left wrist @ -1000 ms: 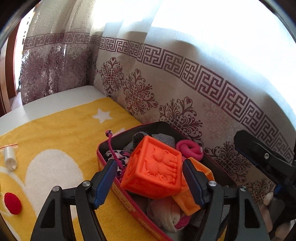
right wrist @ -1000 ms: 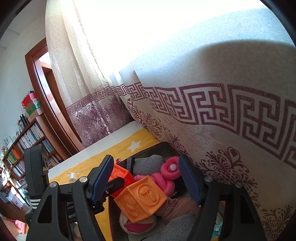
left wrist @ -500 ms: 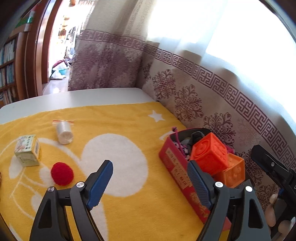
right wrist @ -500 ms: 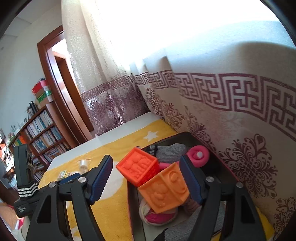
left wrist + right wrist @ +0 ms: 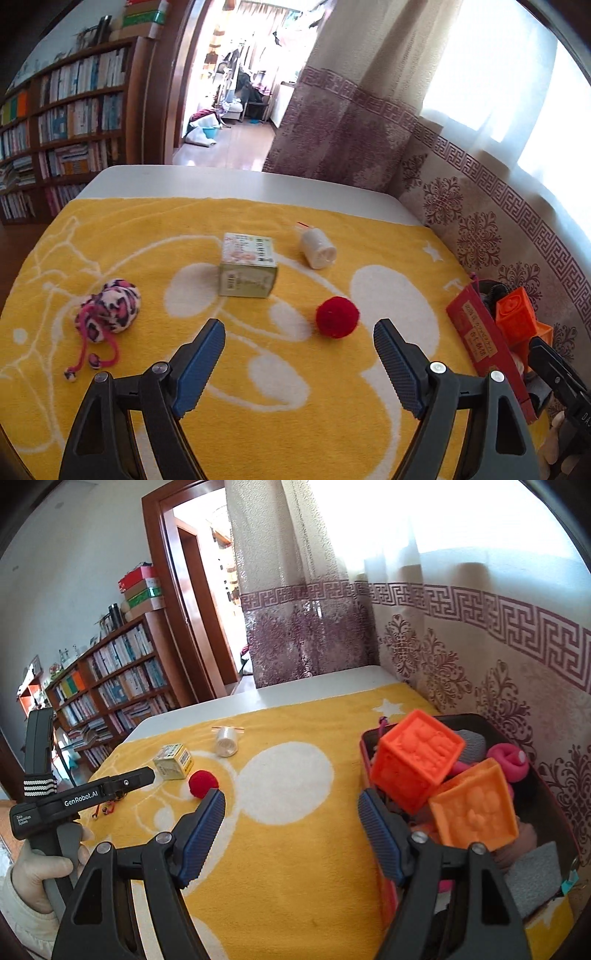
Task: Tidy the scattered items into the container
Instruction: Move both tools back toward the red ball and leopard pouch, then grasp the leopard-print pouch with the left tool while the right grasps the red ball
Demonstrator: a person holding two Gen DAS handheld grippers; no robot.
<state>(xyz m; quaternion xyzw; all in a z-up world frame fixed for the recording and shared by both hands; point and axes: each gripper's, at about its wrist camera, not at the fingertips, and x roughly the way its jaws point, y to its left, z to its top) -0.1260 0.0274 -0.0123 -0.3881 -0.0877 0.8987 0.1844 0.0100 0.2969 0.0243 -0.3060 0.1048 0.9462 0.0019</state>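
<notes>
In the left wrist view, the left hand-held gripper (image 5: pixel 299 363) was wide open and empty above the yellow blanket (image 5: pixel 258 417), and the red ball (image 5: pixel 337 316) lay just ahead (the likely next pick). It should straddle the ball squarely before closing.

In the right wrist view, the right hand-held gripper (image 5: pixel 291 836) was also wide and empty beside the container (image 5: pixel 554 797), already crowded with orange cubes (image 5: pixel 417 760).

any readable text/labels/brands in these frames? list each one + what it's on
"GenRobot.AI" – white lettering on the black body of the left gripper, right wrist view.
"Data Acquisition System" – small white print at that same body's end; only roughly legible.
Red container side: gold characters, too blurred to read.
Small green-and-white box: printed text and a barcode-like patch, too small to read.
Book spines on the bookshelf: unreadable.
</notes>
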